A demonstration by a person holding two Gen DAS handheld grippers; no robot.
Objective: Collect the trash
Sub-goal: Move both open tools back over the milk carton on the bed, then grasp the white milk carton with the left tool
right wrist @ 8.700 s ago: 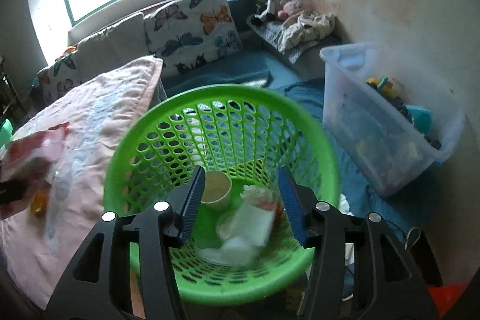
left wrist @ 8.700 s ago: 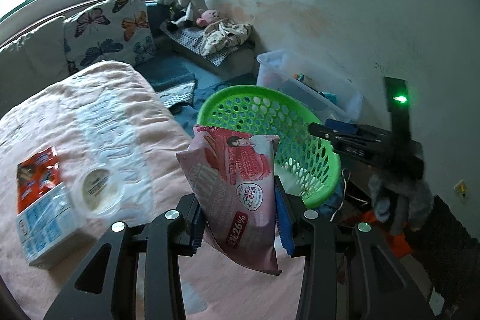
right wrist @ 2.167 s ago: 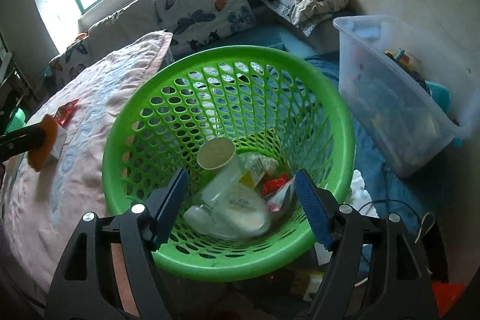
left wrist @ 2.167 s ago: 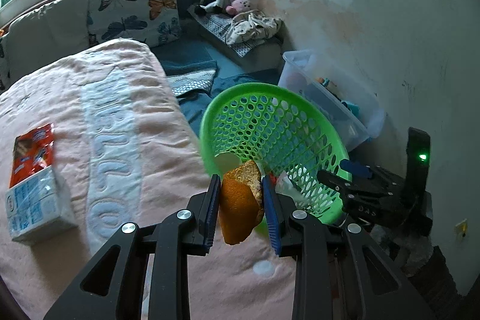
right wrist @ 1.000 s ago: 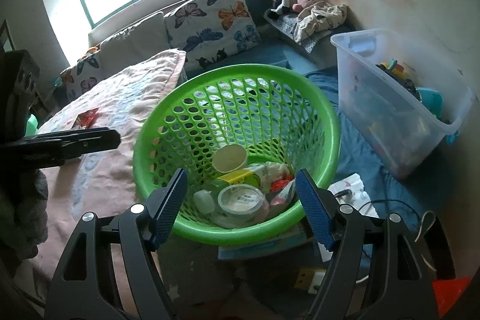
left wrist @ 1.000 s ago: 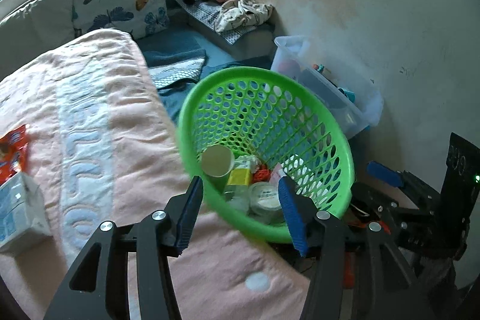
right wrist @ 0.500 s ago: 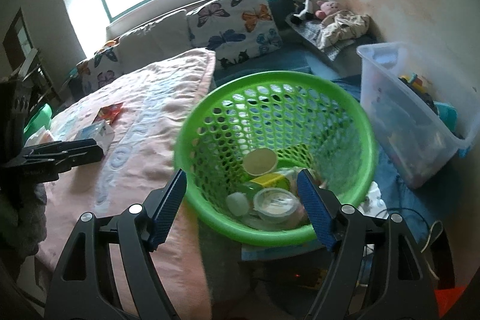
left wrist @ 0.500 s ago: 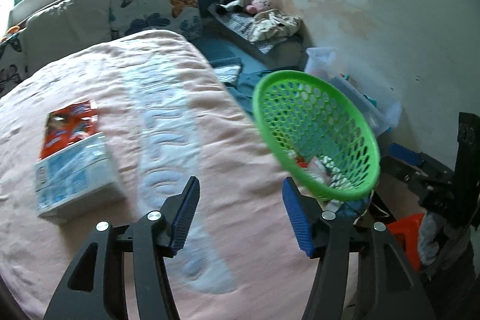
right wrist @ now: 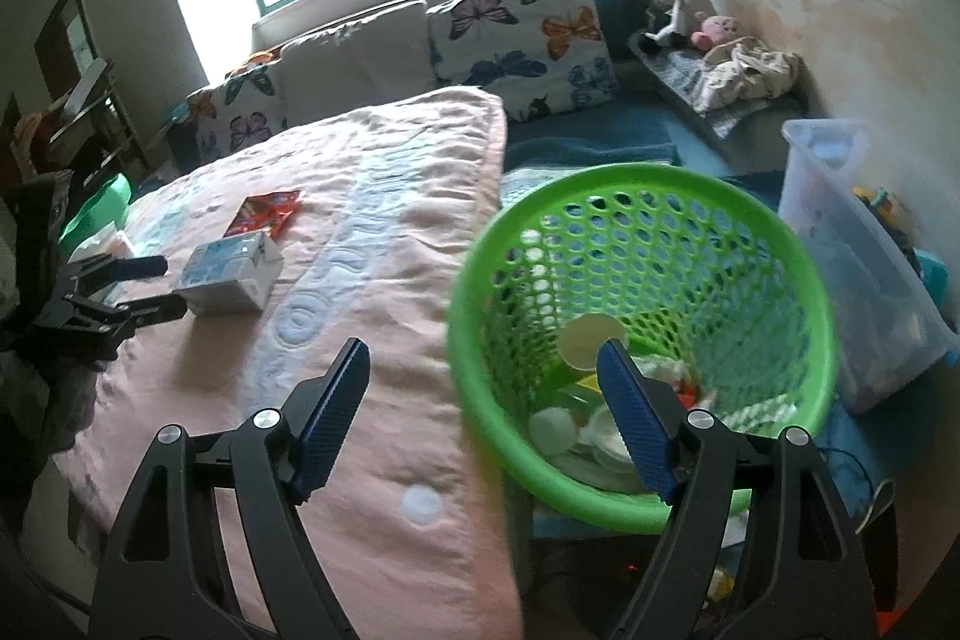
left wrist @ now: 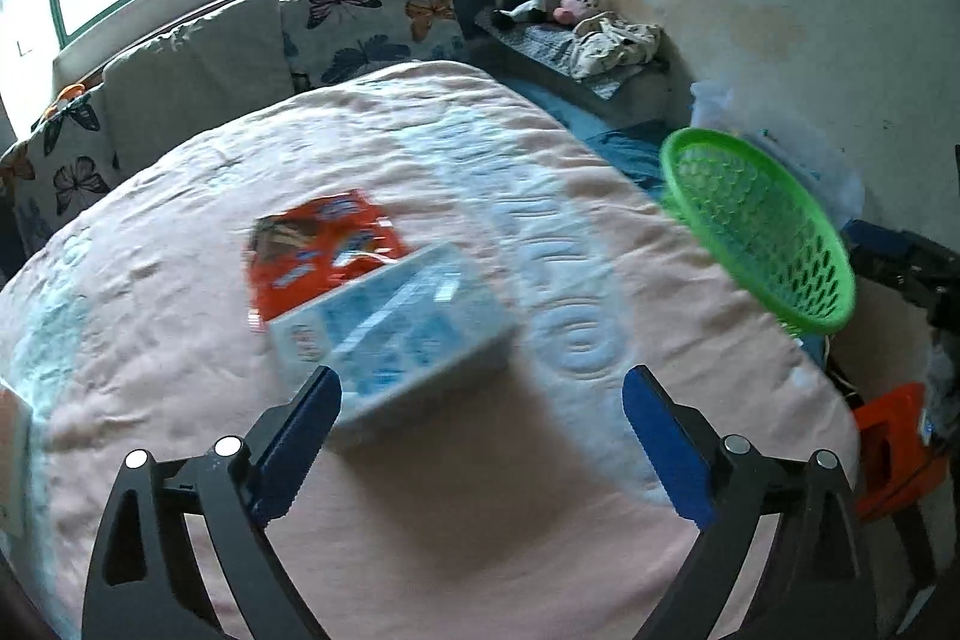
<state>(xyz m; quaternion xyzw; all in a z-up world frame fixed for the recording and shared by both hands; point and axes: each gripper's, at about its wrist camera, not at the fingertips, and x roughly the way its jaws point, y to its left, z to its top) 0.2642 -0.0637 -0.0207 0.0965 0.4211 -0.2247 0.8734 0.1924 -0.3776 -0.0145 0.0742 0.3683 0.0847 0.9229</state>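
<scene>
Nearest the pale blue printed carton point(left wrist: 390, 322), the left gripper point(left wrist: 480, 436) hangs just short of it with its blue-padded jaws spread wide and nothing between them; they have just been opening, and the carton's near corner sits ahead of the left pad, off the midline of the gap. The carton lies flat on the pink quilted bedspread point(left wrist: 420, 520), its far end overlapping a flat red-orange snack wrapper point(left wrist: 324, 244) that lies behind it. Judging by its sharp edges and boxy form, the carton is stiff card, probably light and possibly empty, so it may crush under a hard squeeze; its printed faces look smooth and could slip. The shorter side walls seem the best place to take hold, with the jaws brought square across the width rather than catching a corner. The wrapper behind the carton looks thin, limp and hard to pinch off soft fabric. To the right of the carton, off the bed's edge, the right gripper point(right wrist: 483, 406) stands released and empty, its right pad over the round green perforated plastic basket point(right wrist: 474, 400), which already holds a paper cup and other scraps. Beyond the carton, butterfly-print cushions point(left wrist: 366, 22) line the window wall.
</scene>
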